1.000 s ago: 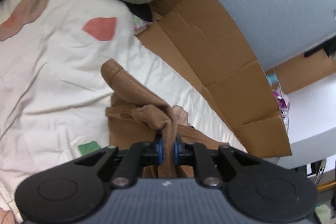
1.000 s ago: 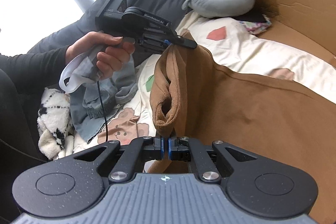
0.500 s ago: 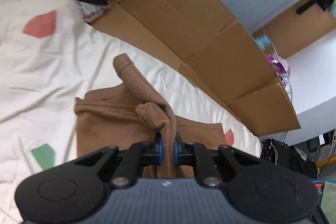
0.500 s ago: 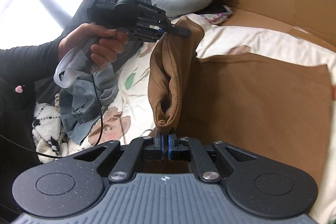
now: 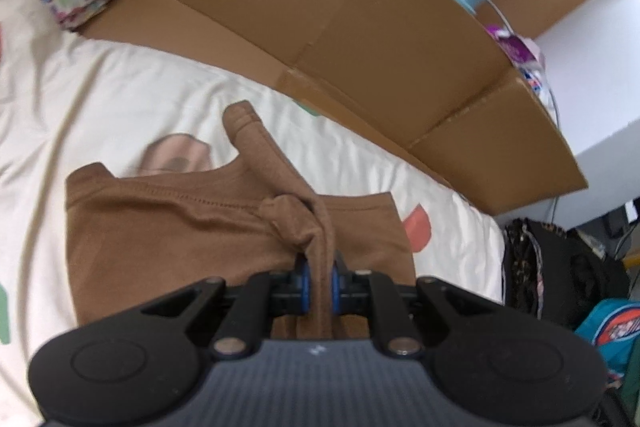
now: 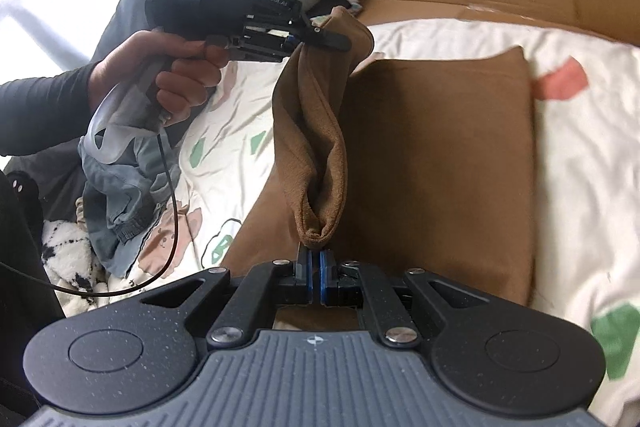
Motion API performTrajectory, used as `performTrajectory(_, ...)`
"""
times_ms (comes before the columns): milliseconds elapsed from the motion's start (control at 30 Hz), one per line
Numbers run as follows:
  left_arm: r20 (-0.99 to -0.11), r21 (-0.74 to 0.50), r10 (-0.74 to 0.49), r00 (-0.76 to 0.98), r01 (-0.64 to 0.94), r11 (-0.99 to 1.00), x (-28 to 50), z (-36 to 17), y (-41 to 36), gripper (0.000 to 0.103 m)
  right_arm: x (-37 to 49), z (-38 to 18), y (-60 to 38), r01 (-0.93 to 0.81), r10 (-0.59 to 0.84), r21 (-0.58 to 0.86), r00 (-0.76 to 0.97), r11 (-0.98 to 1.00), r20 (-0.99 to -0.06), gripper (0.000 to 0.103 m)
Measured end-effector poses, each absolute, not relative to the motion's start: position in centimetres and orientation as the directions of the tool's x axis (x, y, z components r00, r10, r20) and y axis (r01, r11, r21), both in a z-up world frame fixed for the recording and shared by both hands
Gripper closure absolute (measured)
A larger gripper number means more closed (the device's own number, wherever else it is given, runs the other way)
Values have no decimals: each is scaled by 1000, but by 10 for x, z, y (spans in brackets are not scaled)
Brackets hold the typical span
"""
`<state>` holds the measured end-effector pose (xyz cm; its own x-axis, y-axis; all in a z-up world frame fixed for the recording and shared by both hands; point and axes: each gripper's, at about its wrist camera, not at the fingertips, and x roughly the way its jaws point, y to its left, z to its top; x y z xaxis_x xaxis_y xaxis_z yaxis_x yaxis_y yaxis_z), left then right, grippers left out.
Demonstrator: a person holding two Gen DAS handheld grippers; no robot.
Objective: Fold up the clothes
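**Brown garment held up at two ends above the bed**

Brown cloth, a garment (image 6: 440,155) lies mostly flat on the bed (image 6: 580,155), one edge raised. The left tongs (image 5: 319,285) are clamped on a bunched fold; the right tongs (image 6: 315,277) are pinched shut on the other end. Holding both ends likely lets the person carry that edge over for a fold. The lifted strip runs lengthwise between the two tongs, sagging a little. A cardboard sheet (image 5: 360,27) lines the bed's far side.
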<state>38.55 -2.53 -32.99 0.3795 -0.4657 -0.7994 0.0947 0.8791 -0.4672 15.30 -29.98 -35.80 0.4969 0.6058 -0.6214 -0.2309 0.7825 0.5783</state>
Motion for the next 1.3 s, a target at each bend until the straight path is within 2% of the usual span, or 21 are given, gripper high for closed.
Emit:
performTrajectory(367,-820,-320,-373,433,194,927,368,-348,-98,92,132,-376,-317,-159,587,598,499,785,-638,102)
performTrajectory(800,-822,-337,-373,430,161,928,372,-368,-125,92,116,-397,-342,-62,563,622,502,780,-656,103)
performTrajectory(1300,-831,-339,-382,404,178,924,372,-371,-171,92,102,-393,-355,26,541,650,530,760,-653,103)
